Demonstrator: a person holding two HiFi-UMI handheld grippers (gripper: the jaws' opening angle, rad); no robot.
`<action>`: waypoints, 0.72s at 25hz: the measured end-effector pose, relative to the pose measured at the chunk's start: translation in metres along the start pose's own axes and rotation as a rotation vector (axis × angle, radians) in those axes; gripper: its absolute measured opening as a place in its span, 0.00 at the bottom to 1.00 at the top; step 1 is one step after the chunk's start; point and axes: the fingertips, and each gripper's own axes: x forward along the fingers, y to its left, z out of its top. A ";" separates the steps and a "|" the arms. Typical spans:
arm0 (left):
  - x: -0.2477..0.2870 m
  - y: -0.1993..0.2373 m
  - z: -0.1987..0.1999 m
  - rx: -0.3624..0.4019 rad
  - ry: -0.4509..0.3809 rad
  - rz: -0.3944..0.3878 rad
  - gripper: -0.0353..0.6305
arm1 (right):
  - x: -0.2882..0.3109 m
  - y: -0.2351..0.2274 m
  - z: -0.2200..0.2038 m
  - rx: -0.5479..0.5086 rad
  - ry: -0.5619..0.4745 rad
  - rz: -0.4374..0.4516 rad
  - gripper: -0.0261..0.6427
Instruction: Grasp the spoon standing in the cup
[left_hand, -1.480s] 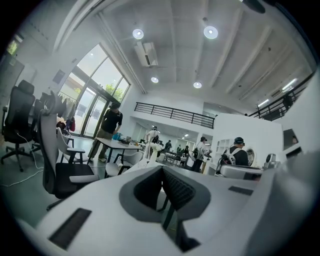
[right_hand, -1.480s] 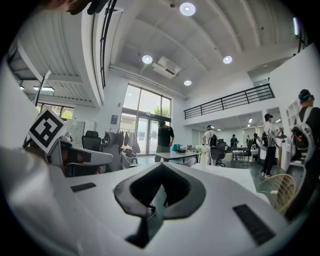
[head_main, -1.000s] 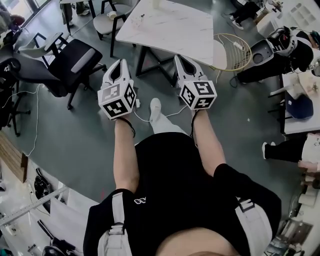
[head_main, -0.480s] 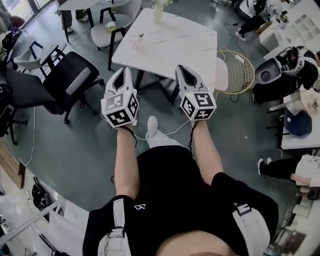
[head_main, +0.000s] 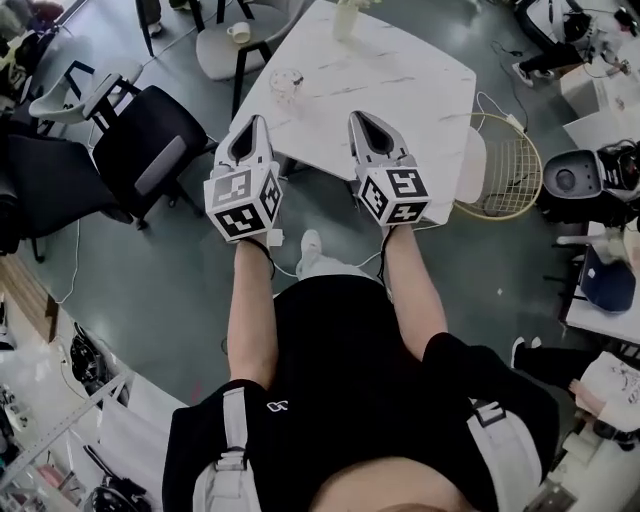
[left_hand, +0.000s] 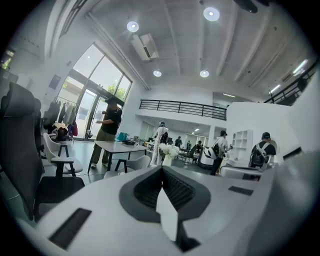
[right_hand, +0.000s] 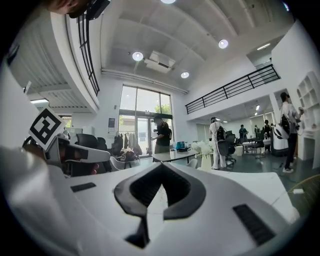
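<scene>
A small clear glass cup (head_main: 286, 84) stands near the left side of a white marble table (head_main: 400, 80); a spoon in it is too small to make out. My left gripper (head_main: 256, 120) hovers at the table's near edge, just short of the cup, jaws together with nothing between them. My right gripper (head_main: 358, 117) is level with it to the right, also shut and empty. In the left gripper view the left gripper's (left_hand: 162, 167) tips meet. The right gripper's (right_hand: 161, 165) tips meet too, over the tabletop (right_hand: 250, 182).
A vase of white flowers (head_main: 346, 16) stands at the table's far edge. Black office chairs (head_main: 150, 140) sit to the left, a white chair (head_main: 215, 48) behind them, a gold wire chair (head_main: 500, 150) to the right. People stand far off across the hall.
The table has come nearer in the head view. Both grippers, still shut, have moved from over the floor to the table's near edge.
</scene>
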 end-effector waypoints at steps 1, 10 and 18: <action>0.010 0.003 0.001 0.008 0.006 0.012 0.07 | 0.013 -0.004 0.000 0.002 0.000 0.012 0.05; 0.072 0.024 -0.017 0.022 0.091 0.078 0.07 | 0.084 -0.022 -0.031 0.068 0.044 0.093 0.05; 0.092 0.027 -0.038 0.005 0.133 0.094 0.07 | 0.108 -0.040 -0.060 0.094 0.096 0.106 0.05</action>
